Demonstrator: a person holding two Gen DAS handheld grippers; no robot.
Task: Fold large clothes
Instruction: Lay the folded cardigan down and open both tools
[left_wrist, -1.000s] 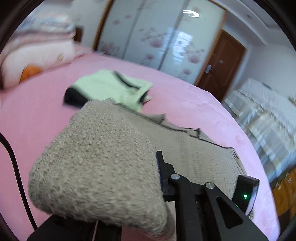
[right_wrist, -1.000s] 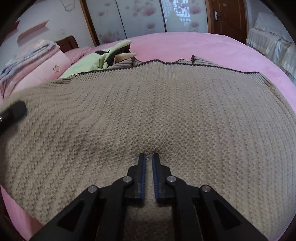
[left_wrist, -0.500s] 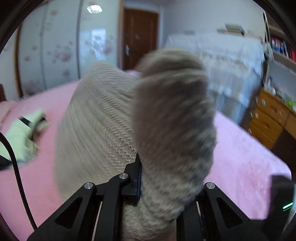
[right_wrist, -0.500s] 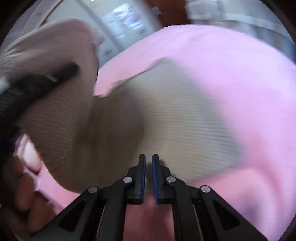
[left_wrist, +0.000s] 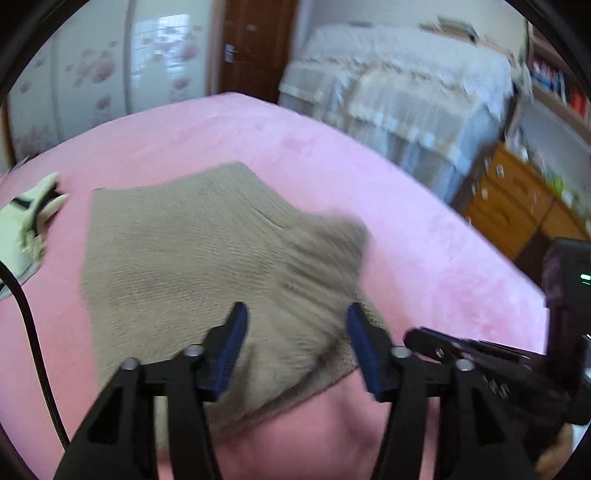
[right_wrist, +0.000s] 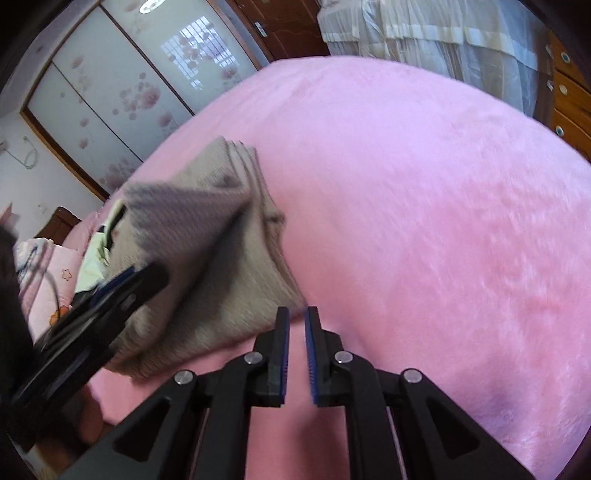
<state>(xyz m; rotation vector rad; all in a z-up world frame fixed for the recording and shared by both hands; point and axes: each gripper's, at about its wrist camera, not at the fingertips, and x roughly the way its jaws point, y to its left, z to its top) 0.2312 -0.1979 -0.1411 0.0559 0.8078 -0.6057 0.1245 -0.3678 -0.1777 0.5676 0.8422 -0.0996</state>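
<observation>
Letting go is the news: the left gripper (left_wrist: 295, 325), clamped on a wad of knit half a second ago, now stands with its fingers spread wide over the beige sweater (left_wrist: 192, 251), which has dropped folded onto the pink bed (left_wrist: 424, 229) — one fold looks done. The right gripper (right_wrist: 296, 332) hovers low just beside the sweater's near corner, fingers almost together with a thin gap, holding nothing. A pale green garment (left_wrist: 26, 229) lies beyond.
</observation>
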